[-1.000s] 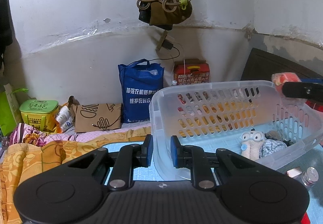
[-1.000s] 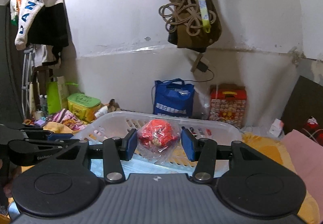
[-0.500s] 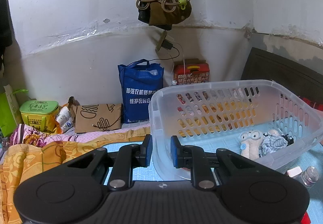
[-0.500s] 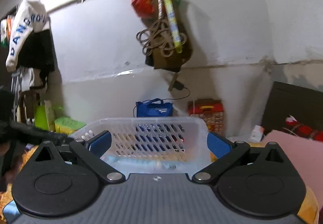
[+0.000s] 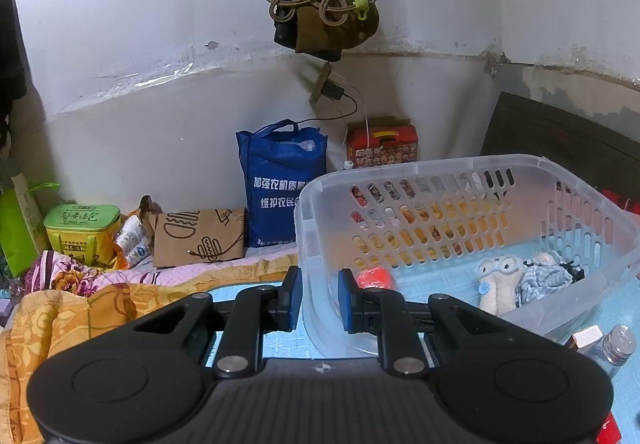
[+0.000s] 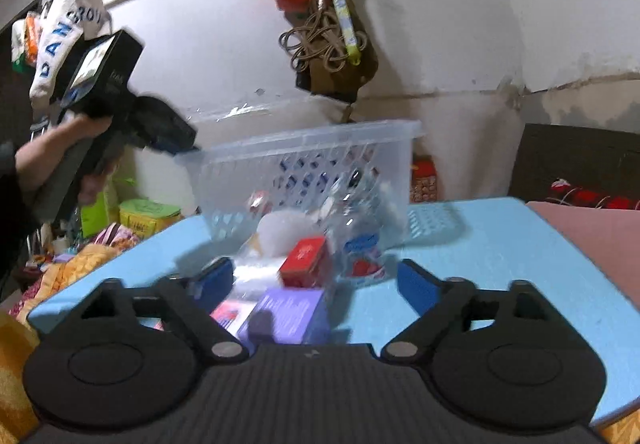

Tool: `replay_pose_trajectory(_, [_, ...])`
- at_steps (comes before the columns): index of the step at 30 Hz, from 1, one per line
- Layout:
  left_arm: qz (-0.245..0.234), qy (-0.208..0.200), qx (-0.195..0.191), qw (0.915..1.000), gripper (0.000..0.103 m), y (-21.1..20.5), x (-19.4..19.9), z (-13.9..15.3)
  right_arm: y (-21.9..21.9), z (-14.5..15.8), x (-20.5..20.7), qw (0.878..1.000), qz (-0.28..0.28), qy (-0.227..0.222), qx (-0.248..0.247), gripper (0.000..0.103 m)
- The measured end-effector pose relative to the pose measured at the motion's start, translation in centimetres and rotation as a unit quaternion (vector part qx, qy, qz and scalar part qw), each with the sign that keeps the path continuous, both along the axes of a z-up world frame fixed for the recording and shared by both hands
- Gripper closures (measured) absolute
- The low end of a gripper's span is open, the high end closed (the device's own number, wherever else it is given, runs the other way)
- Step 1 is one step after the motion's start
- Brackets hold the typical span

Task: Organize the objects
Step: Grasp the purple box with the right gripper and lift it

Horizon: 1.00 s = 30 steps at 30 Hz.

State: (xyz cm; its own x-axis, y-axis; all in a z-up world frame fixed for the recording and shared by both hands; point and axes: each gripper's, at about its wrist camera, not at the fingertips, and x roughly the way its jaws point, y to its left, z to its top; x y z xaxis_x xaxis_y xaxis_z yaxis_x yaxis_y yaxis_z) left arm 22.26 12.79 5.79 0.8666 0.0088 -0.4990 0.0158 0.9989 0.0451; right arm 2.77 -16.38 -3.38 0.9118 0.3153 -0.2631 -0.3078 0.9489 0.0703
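My left gripper (image 5: 319, 296) is shut on the near left corner wall of the clear plastic basket (image 5: 440, 164). In the basket lie a red bagged thing (image 5: 374, 278), a plush toy (image 5: 496, 284) and a striped cloth (image 5: 548, 278). In the right wrist view a hand holds that left gripper (image 6: 186, 148) at the corner of the basket (image 6: 312, 148). My right gripper (image 6: 316, 284) is low over the blue table, its jaws wide and closing, pressing on nothing. Between and ahead of its fingers lie a small red box (image 6: 306, 260), a purple box (image 6: 288, 314) and a labelled bottle (image 6: 364, 256).
The blue table top (image 6: 500, 244) runs on to the right, with a pink cloth (image 6: 592, 228) beyond its edge. A small bottle (image 5: 618, 342) stands outside the basket. By the wall stand a blue bag (image 5: 282, 184), a red carton (image 5: 382, 142) and a green tub (image 5: 82, 224).
My right gripper let go of the red bagged thing, which now lies in the basket, then drew back and sank to the loose items on the table. The left gripper has kept still.
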Motion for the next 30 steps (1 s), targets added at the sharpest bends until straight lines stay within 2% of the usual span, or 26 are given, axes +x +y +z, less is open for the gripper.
replay_pose_trajectory(1, [0.0, 0.0, 0.0, 1.0, 0.081, 0.0, 0.0, 0.0, 0.3, -0.4, 0.1, 1.0, 0.001, 0.007, -0.008, 0.027])
replay_pose_trajectory(3, [0.0, 0.0, 0.0, 1.0, 0.081, 0.0, 0.0, 0.0, 0.6, -1.3, 0.3, 1.0, 0.01, 0.025, -0.014, 0.035])
replay_pose_trajectory(6, [0.0, 0.0, -0.002, 1.0, 0.081, 0.0, 0.0, 0.0, 0.2, -2.1, 0.3, 0.999, 0.017, 0.036, -0.004, 0.04])
replay_pose_trajectory(8, [-0.001, 0.0, -0.002, 1.0, 0.081, 0.1, 0.1, 0.0, -0.3, -2.0, 0.2, 0.999, 0.016, 0.038, 0.005, 0.057])
replay_pose_trajectory(14, [-0.001, -0.001, 0.0, 1.0, 0.081, 0.1, 0.0, 0.0, -0.7, -2.0, -0.6, 0.999, -0.005, 0.033, -0.012, 0.058])
replay_pose_trajectory(17, [0.0, -0.001, 0.0, 1.0, 0.081, 0.1, 0.0, 0.0, -0.7, -2.7, -0.1, 0.998, -0.006, 0.048, -0.028, 0.059])
replay_pose_trajectory(30, [-0.001, -0.002, 0.002, 1.0, 0.081, 0.2, -0.1, -0.1, -2.8, -1.9, -0.8, 1.0, -0.025, 0.016, 0.005, 0.061])
